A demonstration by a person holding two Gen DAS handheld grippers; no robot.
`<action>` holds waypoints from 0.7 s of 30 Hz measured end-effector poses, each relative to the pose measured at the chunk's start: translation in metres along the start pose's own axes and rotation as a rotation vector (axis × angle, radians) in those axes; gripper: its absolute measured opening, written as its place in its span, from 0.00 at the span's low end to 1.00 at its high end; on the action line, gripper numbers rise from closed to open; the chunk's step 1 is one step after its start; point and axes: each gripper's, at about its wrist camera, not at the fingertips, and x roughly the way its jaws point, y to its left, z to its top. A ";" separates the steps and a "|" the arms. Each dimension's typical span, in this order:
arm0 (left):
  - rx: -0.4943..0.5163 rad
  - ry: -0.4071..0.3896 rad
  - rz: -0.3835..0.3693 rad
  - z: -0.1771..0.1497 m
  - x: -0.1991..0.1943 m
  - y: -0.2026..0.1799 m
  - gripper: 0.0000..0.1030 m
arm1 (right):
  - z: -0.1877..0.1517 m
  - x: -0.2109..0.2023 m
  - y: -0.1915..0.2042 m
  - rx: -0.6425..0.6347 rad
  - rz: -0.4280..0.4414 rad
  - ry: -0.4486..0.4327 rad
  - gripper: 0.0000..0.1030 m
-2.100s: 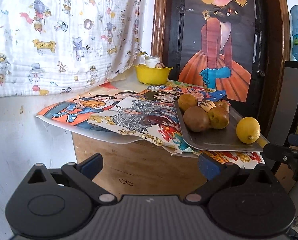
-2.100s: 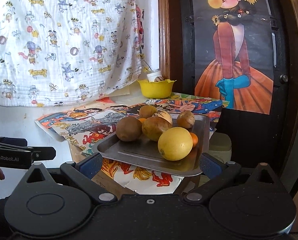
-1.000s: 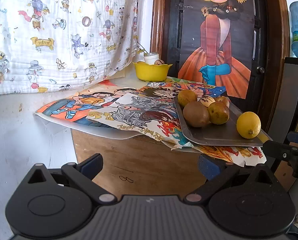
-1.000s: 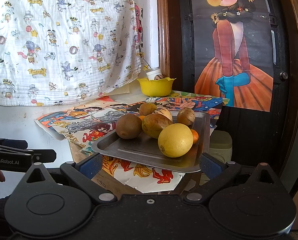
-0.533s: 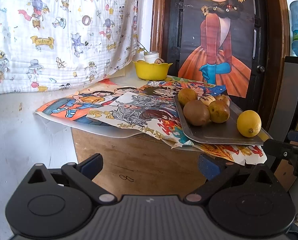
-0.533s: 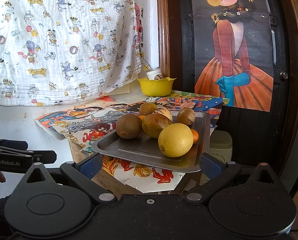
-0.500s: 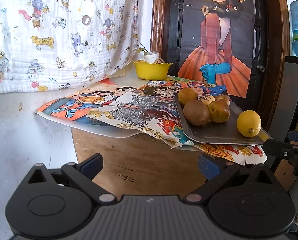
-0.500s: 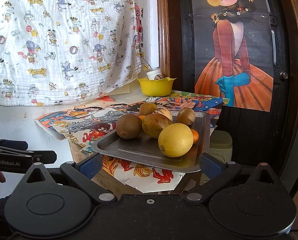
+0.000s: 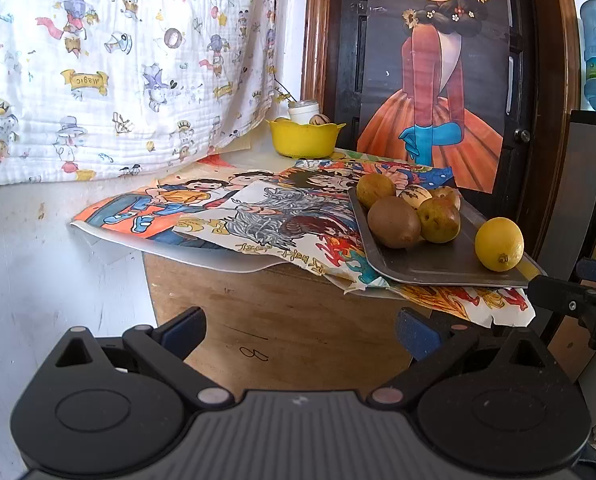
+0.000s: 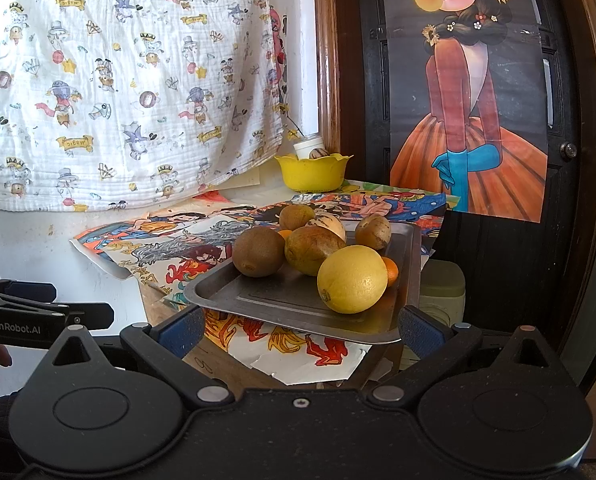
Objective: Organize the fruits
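Observation:
A metal tray [image 10: 282,300] [image 9: 438,268] sits at the table's near right corner, on colourful posters. It holds a yellow lemon [image 10: 352,279] [image 9: 499,244], a brown kiwi [image 10: 259,257] [image 9: 394,222], several greenish-brown fruits [image 10: 312,250] and a small orange [image 10: 391,271]. A yellow bowl [image 10: 313,172] [image 9: 303,139] with a fruit in it stands at the back. My right gripper [image 10: 301,330] is open and empty, just in front of the tray. My left gripper [image 9: 300,326] is open and empty, in front of the bare table edge.
Cartoon posters [image 9: 218,216] cover the wooden table [image 9: 274,320]. A patterned cloth [image 9: 118,60] hangs on the wall at left. A dark door with a poster of a girl [image 10: 470,120] stands behind. A white jar [image 9: 303,111] is behind the bowl.
Both grippers have only shifted slightly; the views are almost the same. Nothing was taken hold of or moved.

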 end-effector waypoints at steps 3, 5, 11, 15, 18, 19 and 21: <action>0.000 0.001 0.001 -0.001 0.000 0.000 1.00 | -0.001 0.000 0.000 -0.001 0.001 0.001 1.00; 0.000 0.001 0.000 0.000 0.000 0.000 1.00 | -0.001 0.000 -0.001 -0.001 0.002 0.001 1.00; 0.000 0.002 0.001 0.000 0.000 0.000 0.99 | -0.001 0.000 -0.001 -0.001 0.002 0.001 0.99; 0.000 0.002 0.001 0.000 0.000 0.000 1.00 | -0.001 0.000 -0.001 -0.001 0.002 0.002 0.99; 0.000 0.002 0.001 0.000 0.000 0.000 1.00 | -0.001 0.000 0.000 -0.001 0.002 0.001 0.99; 0.000 0.002 0.000 0.000 0.000 0.000 1.00 | -0.001 0.000 -0.001 -0.001 0.002 0.001 0.99; 0.000 0.003 0.001 0.000 0.000 0.000 1.00 | -0.001 0.000 -0.001 -0.001 0.002 0.001 1.00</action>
